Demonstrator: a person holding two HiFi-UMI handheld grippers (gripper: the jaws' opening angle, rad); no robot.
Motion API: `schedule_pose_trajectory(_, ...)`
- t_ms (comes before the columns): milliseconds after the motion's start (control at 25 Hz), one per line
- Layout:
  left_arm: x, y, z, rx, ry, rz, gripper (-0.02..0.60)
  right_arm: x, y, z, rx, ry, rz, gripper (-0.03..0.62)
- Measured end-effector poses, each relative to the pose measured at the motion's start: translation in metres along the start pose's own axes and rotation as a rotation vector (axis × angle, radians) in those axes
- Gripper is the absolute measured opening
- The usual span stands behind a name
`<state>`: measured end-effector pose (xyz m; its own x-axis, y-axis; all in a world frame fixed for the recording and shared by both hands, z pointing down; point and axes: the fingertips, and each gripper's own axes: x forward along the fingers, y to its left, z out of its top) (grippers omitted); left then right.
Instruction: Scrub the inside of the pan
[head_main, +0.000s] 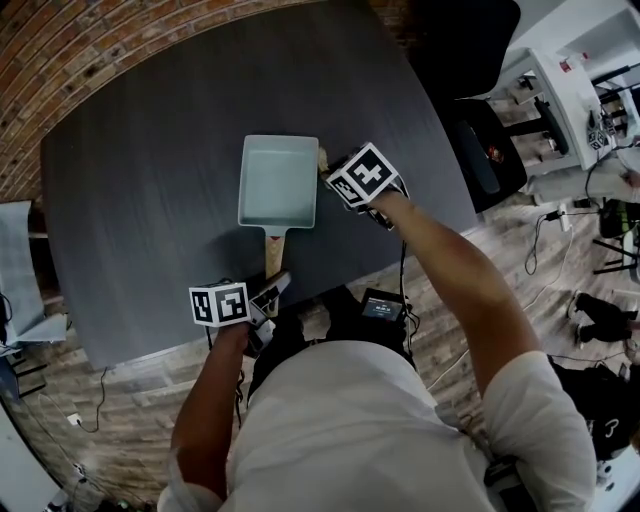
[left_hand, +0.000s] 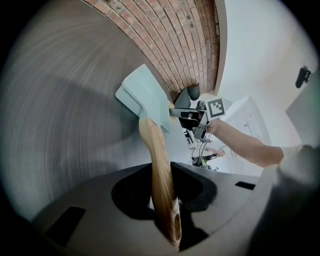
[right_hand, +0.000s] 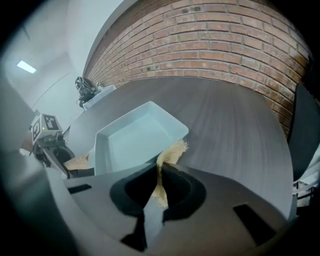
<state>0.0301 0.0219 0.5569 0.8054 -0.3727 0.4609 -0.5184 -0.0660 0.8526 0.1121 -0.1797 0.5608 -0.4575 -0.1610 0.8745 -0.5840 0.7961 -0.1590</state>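
A pale blue-green rectangular pan (head_main: 278, 183) lies on the dark table (head_main: 140, 190), its wooden handle (head_main: 274, 250) pointing toward me. My left gripper (head_main: 270, 292) is shut on the end of that handle, which runs straight out between the jaws in the left gripper view (left_hand: 161, 170) up to the pan (left_hand: 144, 95). My right gripper (head_main: 332, 172) is at the pan's right rim, shut on a tan scrub pad (right_hand: 169, 156). The pad's free end rests against the outside of the near rim of the pan (right_hand: 135, 137). The pan's inside looks bare.
A brick wall (right_hand: 210, 45) runs behind the table. A black chair (head_main: 480, 150) stands off the table's far right corner, with a white shelf unit (head_main: 570, 90) and cables on the wood floor beyond. The table edge (head_main: 170, 350) is just in front of me.
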Motion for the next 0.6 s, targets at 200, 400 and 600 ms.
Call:
schedule_pose_trajectory(200, 0.001, 0.0, -0.001, 0.001, 0.007, -0.006, 0.101, -0.001, 0.012, -0.007, -0.014, 0.006, 0.02, 0.04)
schedule_pose_trajectory(400, 0.002, -0.001, -0.001, 0.004, 0.019, -0.014, 0.101, -0.002, 0.028, -0.015, -0.032, 0.015, 0.046, 0.04)
schedule_pose_trajectory(600, 0.003, -0.002, -0.001, 0.007, 0.027, -0.02, 0.101, -0.005, 0.041, -0.024, -0.039, 0.019, 0.065, 0.04)
